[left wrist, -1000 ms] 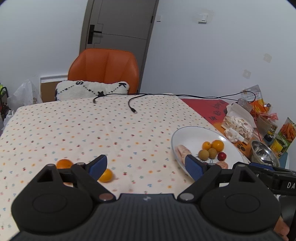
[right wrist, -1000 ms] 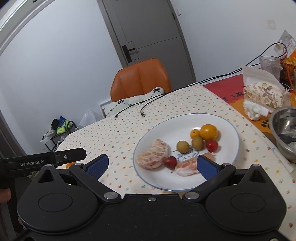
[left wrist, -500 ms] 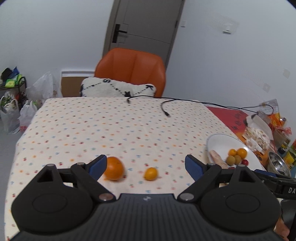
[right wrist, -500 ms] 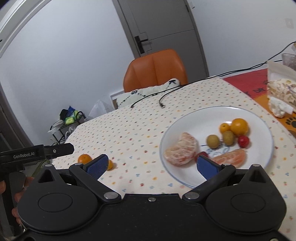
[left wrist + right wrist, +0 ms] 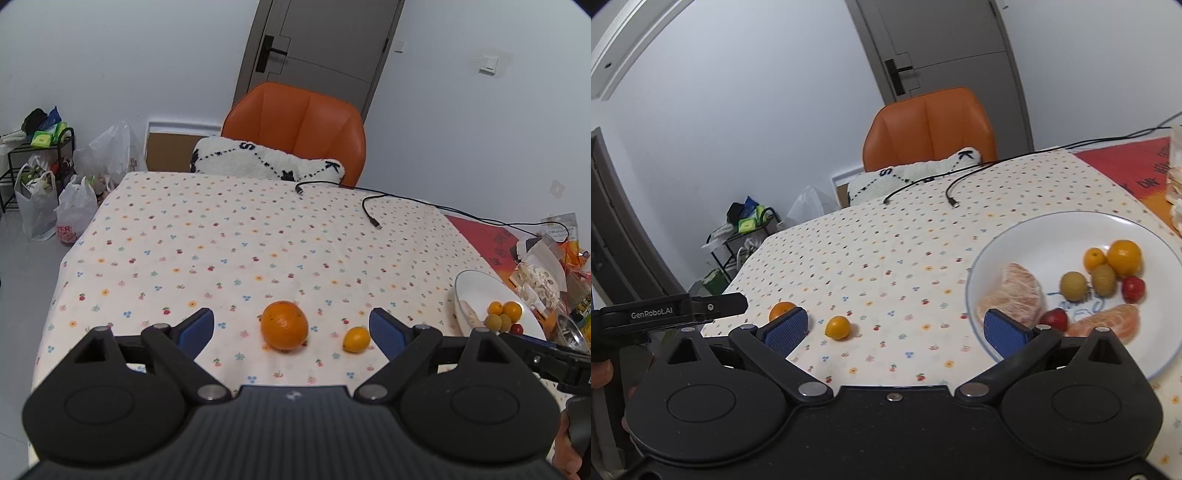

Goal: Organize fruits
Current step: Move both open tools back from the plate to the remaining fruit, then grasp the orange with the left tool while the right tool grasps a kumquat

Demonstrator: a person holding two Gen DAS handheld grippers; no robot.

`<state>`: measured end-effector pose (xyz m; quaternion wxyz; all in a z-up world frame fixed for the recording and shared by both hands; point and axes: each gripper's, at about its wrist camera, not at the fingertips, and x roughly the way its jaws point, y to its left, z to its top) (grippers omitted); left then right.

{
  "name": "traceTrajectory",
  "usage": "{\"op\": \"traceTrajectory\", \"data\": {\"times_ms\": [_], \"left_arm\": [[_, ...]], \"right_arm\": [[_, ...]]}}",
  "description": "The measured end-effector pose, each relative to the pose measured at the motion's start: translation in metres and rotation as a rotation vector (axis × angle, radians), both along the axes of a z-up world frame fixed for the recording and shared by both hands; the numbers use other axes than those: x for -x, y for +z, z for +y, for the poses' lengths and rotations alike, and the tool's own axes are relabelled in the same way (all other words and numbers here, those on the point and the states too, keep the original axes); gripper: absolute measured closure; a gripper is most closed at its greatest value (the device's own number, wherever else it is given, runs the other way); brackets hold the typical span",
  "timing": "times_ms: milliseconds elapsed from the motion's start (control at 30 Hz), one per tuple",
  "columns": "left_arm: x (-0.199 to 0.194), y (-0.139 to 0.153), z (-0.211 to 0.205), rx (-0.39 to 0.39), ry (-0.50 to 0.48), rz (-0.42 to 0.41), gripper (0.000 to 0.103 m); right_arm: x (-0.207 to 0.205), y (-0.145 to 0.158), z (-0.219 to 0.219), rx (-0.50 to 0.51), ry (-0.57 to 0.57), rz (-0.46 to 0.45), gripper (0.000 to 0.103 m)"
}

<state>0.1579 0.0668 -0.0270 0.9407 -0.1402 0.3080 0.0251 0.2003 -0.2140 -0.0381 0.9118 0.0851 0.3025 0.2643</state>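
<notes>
An orange (image 5: 284,325) lies on the flowered tablecloth, framed between the blue pads of my open left gripper (image 5: 291,328). A small kumquat (image 5: 356,339) sits just to its right, near the right pad. My right gripper (image 5: 897,330) is open and empty; the same kumquat (image 5: 838,327) lies between its pads, with the orange (image 5: 781,309) partly hidden behind its left pad. A white plate (image 5: 1034,236) at the right holds peeled citrus segments (image 5: 1012,293), several small orange, green and red fruits. The plate (image 5: 471,286) also shows at the right edge of the left wrist view.
An orange chair (image 5: 295,118) with a white cushion (image 5: 258,162) stands at the table's far side. Black cables (image 5: 373,206) lie on the far right of the cloth. Snack packets and a metal bowl (image 5: 570,330) crowd the right edge. Bags and a rack stand on the floor at left.
My left gripper has swung left, so the orange and kumquat now sit between its pads. My right gripper has also turned left, bringing both loose fruits into its view.
</notes>
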Motion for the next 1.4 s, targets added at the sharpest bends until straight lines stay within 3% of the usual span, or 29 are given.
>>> {"op": "traceTrajectory", "data": {"times_ms": [367,667,933,1167,1367,1400], "left_arm": [[-0.010,-0.011,0.013,0.035,0.011,0.021,0.013],[-0.024,-0.027,0.014,0.049,0.000,0.043,0.018],[-0.036,-0.038,0.015,0.061,-0.005,0.065,0.034],[-0.048,-0.050,0.014,0.052,-0.016,0.083,0.036],[-0.051,-0.052,0.013,0.087,-0.048,0.074,0.064],[-0.051,-0.050,0.012,0.083,-0.043,0.076,0.064]], "right_arm": [[-0.008,-0.005,0.037,0.042,0.093,0.010,0.002],[-0.020,-0.020,0.055,0.058,0.144,0.053,0.017],[-0.032,-0.029,0.067,0.061,0.177,0.083,0.027],[-0.038,-0.036,0.077,0.070,0.206,0.104,0.037],[-0.043,-0.040,0.084,0.069,0.215,0.119,0.047],[-0.044,-0.040,0.085,0.070,0.218,0.121,0.049]]}}
